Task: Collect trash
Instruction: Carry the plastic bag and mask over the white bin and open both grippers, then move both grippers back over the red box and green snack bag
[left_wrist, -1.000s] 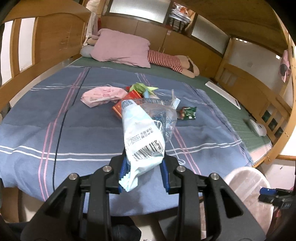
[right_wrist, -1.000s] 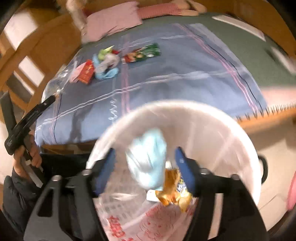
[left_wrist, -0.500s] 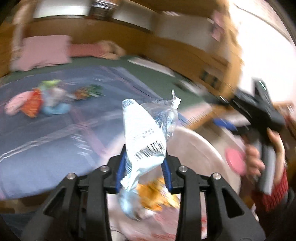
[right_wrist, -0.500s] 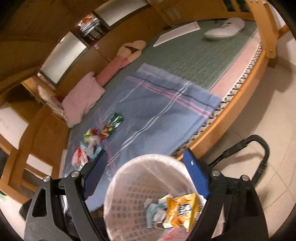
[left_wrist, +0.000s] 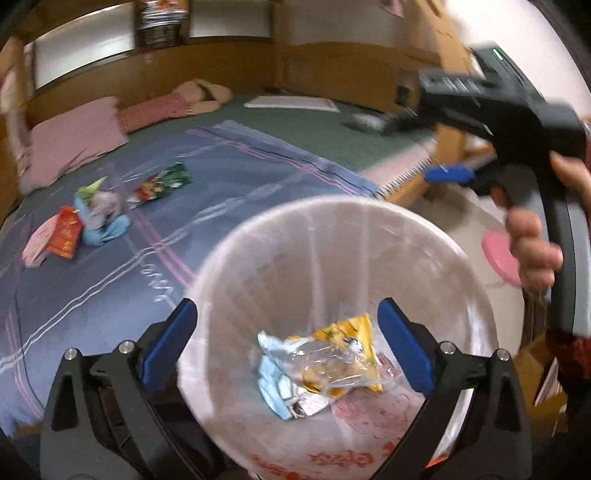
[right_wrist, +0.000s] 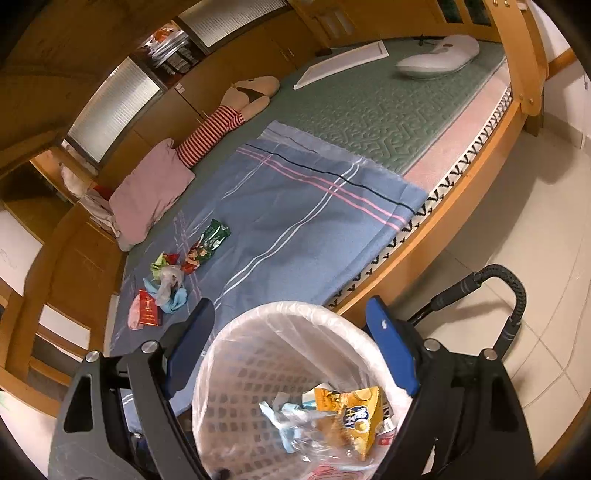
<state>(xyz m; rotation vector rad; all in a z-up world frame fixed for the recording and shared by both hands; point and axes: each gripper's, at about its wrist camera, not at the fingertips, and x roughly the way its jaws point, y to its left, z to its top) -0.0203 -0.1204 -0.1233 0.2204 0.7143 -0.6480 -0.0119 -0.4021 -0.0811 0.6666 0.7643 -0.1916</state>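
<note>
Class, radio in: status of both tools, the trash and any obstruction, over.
Left tool just opened, empty; right tool open, empty. Wrappers in bin; more trash on bed. Nothing in the way.

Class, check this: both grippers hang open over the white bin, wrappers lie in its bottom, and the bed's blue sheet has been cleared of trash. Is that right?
Not quite. The blue sheet is not cleared: the right wrist view shows a green packet, a red packet and crumpled wrappers on it. The rest is right.
</note>
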